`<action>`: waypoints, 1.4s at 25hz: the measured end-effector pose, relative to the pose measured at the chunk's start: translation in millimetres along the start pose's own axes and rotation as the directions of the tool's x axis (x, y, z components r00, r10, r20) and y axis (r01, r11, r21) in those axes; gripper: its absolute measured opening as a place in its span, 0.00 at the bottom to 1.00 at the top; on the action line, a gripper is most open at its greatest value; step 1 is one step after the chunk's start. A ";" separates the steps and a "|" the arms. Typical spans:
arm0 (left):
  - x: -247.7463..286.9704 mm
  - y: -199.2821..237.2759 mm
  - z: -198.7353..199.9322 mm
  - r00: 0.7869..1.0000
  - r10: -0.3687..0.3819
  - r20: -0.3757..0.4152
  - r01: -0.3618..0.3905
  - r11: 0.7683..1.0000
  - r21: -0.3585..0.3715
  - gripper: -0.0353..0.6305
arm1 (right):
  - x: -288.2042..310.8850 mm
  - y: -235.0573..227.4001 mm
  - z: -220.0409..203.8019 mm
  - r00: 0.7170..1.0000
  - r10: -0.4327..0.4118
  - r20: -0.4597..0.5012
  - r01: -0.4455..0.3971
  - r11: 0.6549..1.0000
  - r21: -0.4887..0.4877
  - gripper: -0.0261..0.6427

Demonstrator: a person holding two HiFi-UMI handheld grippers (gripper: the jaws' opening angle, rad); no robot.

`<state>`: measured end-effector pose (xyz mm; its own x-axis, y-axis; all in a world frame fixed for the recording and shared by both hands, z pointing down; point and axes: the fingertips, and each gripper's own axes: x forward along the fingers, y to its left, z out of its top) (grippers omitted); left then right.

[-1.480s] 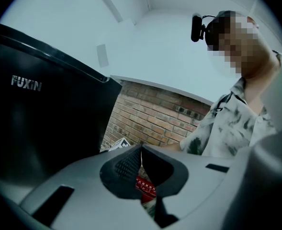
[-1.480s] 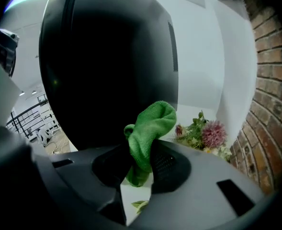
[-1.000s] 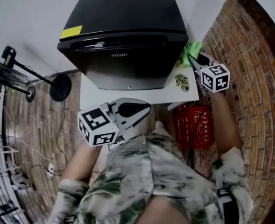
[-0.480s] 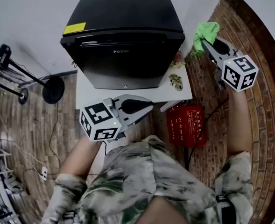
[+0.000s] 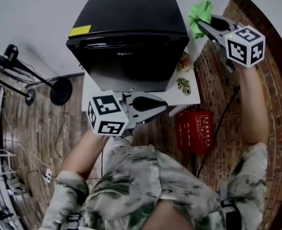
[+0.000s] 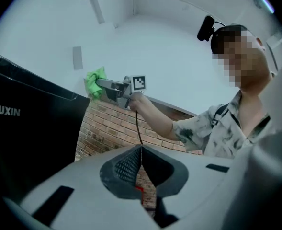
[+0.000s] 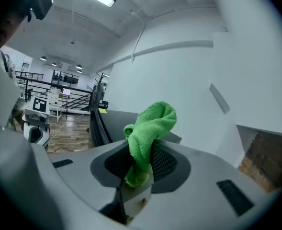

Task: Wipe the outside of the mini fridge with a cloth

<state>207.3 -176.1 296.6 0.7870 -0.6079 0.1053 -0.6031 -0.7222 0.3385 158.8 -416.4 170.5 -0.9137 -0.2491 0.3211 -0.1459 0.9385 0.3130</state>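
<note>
Head view, nearest first: saw a leafy shirt (image 5: 145, 186) at the bottom. Saw the left tool (image 5: 162, 105) just past it, held low by the front edge of the white counter (image 5: 93, 97) and pointing right. Checked the left gripper view and found that tool's jaws shut tight, with nothing between them. Spotted a red crate (image 5: 196, 131) on the floor, below the counter's right corner. Spotted a black stand (image 5: 59, 90) on the floor at the left. Found the black mini fridge (image 5: 129, 32) standing on the counter, with a yellow sticker (image 5: 79, 31) on its top near the front left corner. Saw the right tool (image 5: 201, 27) held up high, farther off, beside the fridge's right side. Found a green cloth (image 5: 200, 12) pinched in its jaws, bunched up and poking out past the tips. Saw in the right gripper view the cloth's lower end tucked down between the pads. Saw the cloth near the fridge's top right edge, with a small gap between the two.
</note>
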 end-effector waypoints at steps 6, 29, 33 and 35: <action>-10.0 -2.2 14.0 0.990 -0.107 -0.088 0.116 0.988 0.101 0.09 | 53.4 13.8 -3.3 0.977 0.026 -0.211 -0.048 0.994 -0.097 0.20; -146.5 6.8 41.9 0.938 -0.300 -0.171 0.326 0.934 0.148 0.09 | 248.8 170.3 85.6 0.900 0.092 -0.425 -0.188 0.964 -0.188 0.20; -168.8 6.4 39.6 0.933 -0.309 -0.183 0.337 0.930 0.148 0.09 | 283.5 201.8 105.9 0.896 0.119 -0.427 -0.217 0.957 -0.190 0.20; -177.7 6.0 39.1 0.931 -0.316 -0.184 0.344 0.927 0.150 0.09 | 294.9 211.8 111.9 0.893 0.133 -0.431 -0.228 0.958 -0.176 0.20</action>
<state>58.7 -85.3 243.4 0.9469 -0.2770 0.1633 -0.3077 -0.9280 0.2100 -184.0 -264.3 231.4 -0.6715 -0.2005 0.7134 0.1352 0.9134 0.3840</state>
